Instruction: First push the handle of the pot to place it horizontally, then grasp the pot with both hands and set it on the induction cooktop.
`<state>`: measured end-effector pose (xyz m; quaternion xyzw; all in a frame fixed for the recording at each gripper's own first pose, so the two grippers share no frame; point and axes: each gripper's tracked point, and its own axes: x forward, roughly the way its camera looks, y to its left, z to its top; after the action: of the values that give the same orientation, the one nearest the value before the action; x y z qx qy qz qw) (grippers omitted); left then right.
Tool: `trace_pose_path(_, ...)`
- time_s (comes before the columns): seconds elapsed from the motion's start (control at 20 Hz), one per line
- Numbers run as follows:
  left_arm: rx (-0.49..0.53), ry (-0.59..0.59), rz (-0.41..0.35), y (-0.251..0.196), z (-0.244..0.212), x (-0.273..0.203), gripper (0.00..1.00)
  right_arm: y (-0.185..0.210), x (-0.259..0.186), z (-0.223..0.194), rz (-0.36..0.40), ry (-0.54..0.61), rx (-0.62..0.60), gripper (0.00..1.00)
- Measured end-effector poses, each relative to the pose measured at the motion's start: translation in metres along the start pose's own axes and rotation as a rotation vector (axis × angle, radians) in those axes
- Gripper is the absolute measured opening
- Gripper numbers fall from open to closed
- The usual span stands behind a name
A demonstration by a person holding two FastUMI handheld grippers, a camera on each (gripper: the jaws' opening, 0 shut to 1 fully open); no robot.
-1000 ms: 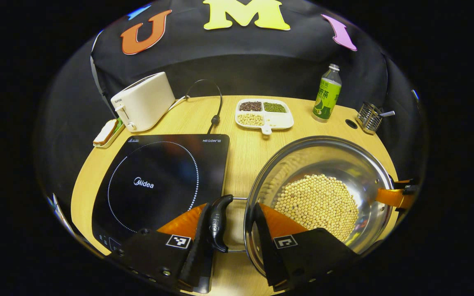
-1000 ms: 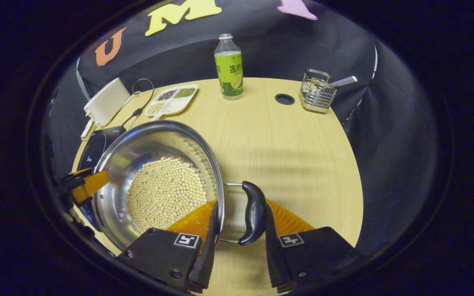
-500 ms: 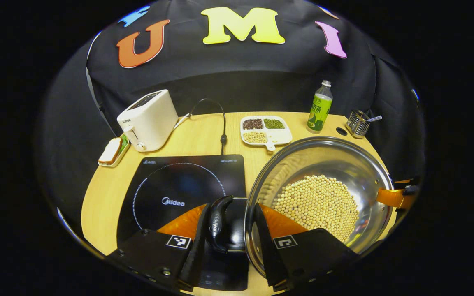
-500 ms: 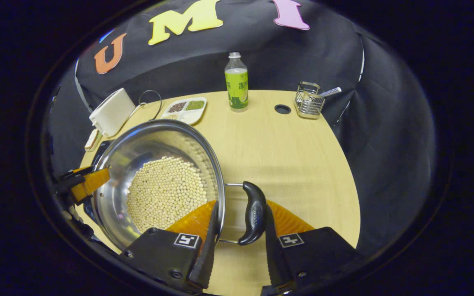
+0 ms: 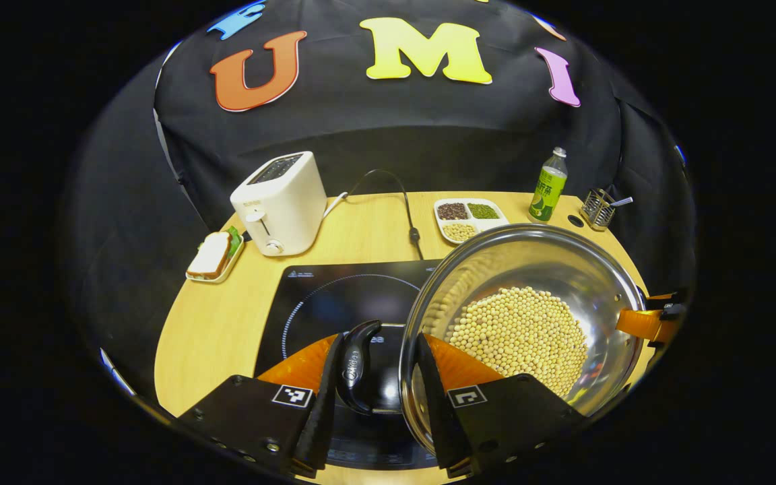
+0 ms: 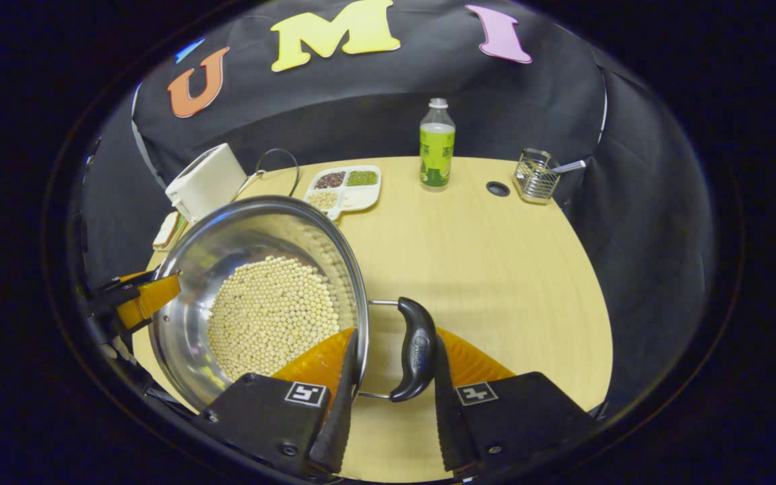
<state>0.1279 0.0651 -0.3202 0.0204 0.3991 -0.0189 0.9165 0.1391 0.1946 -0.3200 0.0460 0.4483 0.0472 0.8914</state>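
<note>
A steel pot (image 5: 529, 269) holding soybeans hangs in the air between both grippers. In the left gripper view my left gripper (image 5: 374, 380) is shut on the pot's black left handle (image 5: 356, 367), one finger outside the handle, the other inside the pot wall. Beneath that handle lies the black induction cooktop (image 5: 334, 296), and the right gripper (image 5: 651, 322) shows at the pot's far rim. In the right gripper view my right gripper (image 6: 391, 380) is shut the same way on the pot's right handle (image 6: 416, 350), with the pot (image 6: 246, 232) to its left and the left gripper (image 6: 135, 300) beyond.
A white toaster (image 5: 280, 202) and a sandwich on a small plate (image 5: 213, 254) stand at the back left. A black cable (image 5: 405, 205), a divided dish of beans (image 5: 469, 217), a green bottle (image 5: 548, 185) and a wire holder (image 5: 598, 209) line the table's back edge.
Both grippers have carried the pot up and to the left. The cooktop, which lay left of the pot, now sits under the left handle and the pot's left side.
</note>
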Motion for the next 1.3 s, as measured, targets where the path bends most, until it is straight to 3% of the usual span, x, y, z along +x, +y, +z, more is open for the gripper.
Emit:
trace_pose_path(0.75,-0.005,0.022,0.044,0.135,-0.005,0.026,0.58,0.140,0.032,0.005,0.018,0.035,0.006,0.53)
trace_pose_path(1.3,-0.007,0.029,0.029,0.146,-0.002,0.055,0.58,0.153,0.054,0.014,0.000,0.050,0.006,0.53)
